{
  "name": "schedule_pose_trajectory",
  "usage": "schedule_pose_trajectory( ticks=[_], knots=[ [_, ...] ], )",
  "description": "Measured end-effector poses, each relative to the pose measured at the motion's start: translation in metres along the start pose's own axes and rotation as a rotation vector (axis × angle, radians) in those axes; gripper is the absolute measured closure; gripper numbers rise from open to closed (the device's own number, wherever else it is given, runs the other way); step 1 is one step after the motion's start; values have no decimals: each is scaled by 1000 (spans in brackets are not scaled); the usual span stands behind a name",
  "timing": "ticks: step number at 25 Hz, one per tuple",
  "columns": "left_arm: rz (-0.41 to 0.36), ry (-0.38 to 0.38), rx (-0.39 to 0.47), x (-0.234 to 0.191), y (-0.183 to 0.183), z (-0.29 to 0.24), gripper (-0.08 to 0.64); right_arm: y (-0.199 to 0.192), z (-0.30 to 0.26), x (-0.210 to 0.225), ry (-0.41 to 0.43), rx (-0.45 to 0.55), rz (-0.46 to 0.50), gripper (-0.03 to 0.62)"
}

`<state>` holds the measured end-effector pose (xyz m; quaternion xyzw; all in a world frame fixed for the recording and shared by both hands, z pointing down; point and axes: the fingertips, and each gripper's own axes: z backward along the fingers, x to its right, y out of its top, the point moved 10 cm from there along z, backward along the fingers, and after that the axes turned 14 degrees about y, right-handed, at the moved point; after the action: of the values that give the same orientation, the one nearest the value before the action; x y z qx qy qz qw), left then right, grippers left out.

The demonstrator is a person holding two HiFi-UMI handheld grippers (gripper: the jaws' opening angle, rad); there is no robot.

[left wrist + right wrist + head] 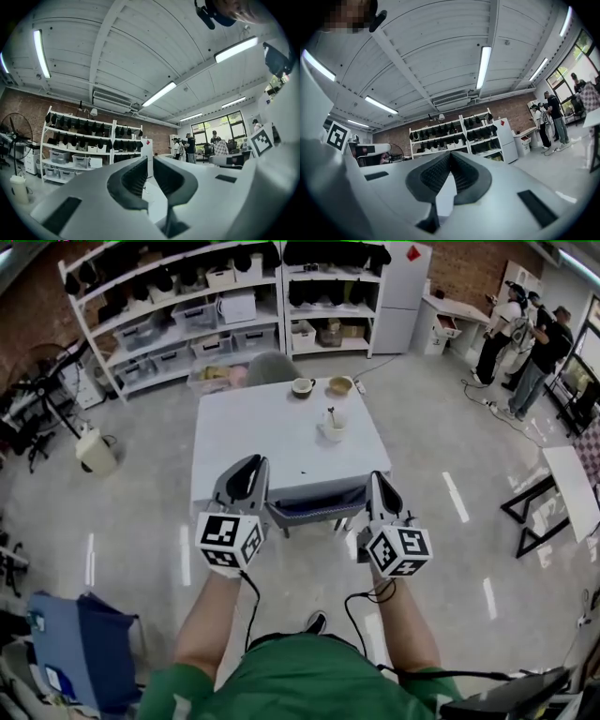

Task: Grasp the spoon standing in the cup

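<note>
A white cup (pixel 333 427) stands right of centre on the white table (pixel 253 442). A dark spoon (pixel 330 414) stands upright in it. Both grippers hang over the table's near edge, well short of the cup. My left gripper (pixel 254 463) is to the cup's lower left and my right gripper (pixel 377 477) is to its lower right. Both gripper views tilt up at the ceiling and do not show the cup. The left gripper (pixel 150 159) and the right gripper (pixel 450 154) have their jaws together with nothing between them.
Two bowls (pixel 303 386) (pixel 340 385) sit at the table's far edge, with a grey chair (pixel 270 367) behind. A dark seat (pixel 314 503) tucks under the near edge. White shelves (pixel 216 306) line the back wall. A white jug (pixel 94 451) stands on the floor at left. People (pixel 525 334) stand at the back right.
</note>
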<state>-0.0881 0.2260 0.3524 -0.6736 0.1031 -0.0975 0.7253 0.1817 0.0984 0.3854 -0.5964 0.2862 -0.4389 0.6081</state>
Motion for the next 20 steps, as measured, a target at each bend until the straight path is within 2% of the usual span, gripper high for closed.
schedule_pose_trajectory(
  ticks=[11,15,20],
  knots=[
    [-32,-3,-13,26,-9,-89,509,-5,-42,78,11,-9,-36,569],
    [-37,-28,-25,24,-14,-124,509,-2,-64,95,-8,-24,-28,570],
    [-20,-81,-33,2,-37,-178,509,-16,-104,110,-50,-36,-4,570]
  ],
)
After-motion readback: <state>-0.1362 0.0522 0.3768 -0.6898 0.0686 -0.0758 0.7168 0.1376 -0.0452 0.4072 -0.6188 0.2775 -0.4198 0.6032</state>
